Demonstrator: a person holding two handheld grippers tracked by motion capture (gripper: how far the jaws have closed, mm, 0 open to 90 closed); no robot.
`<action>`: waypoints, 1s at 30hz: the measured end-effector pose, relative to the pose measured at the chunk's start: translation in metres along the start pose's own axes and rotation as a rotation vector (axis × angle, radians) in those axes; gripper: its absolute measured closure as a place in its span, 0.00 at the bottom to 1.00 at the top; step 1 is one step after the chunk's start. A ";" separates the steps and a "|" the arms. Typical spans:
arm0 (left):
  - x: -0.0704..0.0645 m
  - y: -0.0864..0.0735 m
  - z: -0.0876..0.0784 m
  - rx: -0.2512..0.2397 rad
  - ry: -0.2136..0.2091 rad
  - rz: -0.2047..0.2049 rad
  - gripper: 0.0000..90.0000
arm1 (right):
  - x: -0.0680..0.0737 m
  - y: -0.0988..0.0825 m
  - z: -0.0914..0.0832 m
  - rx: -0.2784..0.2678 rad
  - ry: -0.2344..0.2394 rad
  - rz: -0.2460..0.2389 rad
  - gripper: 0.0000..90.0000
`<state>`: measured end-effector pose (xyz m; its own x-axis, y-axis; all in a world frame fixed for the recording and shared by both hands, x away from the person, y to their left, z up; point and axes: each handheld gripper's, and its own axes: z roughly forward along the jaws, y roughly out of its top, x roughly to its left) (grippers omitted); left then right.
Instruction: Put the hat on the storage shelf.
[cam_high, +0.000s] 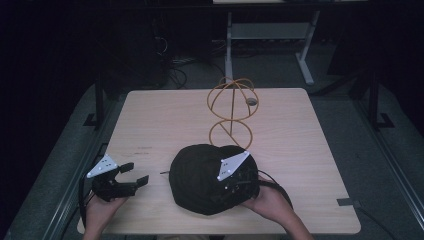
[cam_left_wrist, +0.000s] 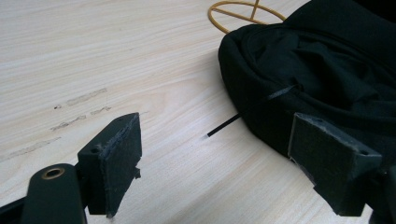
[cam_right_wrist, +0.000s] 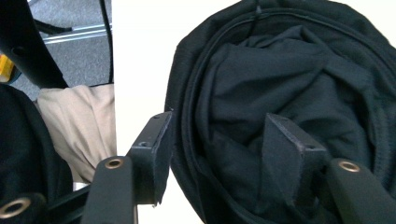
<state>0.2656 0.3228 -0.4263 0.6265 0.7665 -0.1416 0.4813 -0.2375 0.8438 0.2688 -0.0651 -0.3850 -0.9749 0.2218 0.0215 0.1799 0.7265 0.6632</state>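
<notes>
i have my left tongs low at the near left corner of the pale wooden desk, jaws spread wide with nothing between them; in the left gripper view the bare wood lies in the gap and the black cloth bundle sits just beside the far jaw, apart from it as far as i can tell. a thin black cord trails out from the bundle's edge onto the desk. the bundle is a rounded heap of dark fabric at the near middle of the desk, close to my edge. my right tongs are on top of its right side, the grey three-cornered plate showing above the cloth. in the right gripper view the jaws stand well apart, one over the bundle's rolled rim at the desk's edge and the other down among the crumpled folds; they are not closed on the fabric, though whether the pads touch it i cannot tell. behind the bundle stands an orange wire stand, looped rings on an upright stem, its base ring just beside the cloth's far edge. a small round grey thing lies farther back by the stand.
</notes>
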 end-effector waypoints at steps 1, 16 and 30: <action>0.000 0.000 0.000 0.000 0.000 0.000 0.19 | 0.000 0.000 0.000 0.000 0.000 0.000 0.48; 0.000 0.000 0.001 0.005 -0.004 0.001 0.19 | 0.009 0.006 0.024 0.044 0.040 -0.010 0.60; -0.001 0.000 0.001 0.005 -0.007 -0.002 0.19 | 0.014 0.011 0.044 0.098 0.050 -0.035 0.70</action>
<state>0.2660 0.3213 -0.4268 0.6296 0.7629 -0.1470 0.4859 -0.2390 0.8407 0.2634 -0.0254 -0.4099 -0.9857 0.1643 0.0381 0.1551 0.7941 0.5877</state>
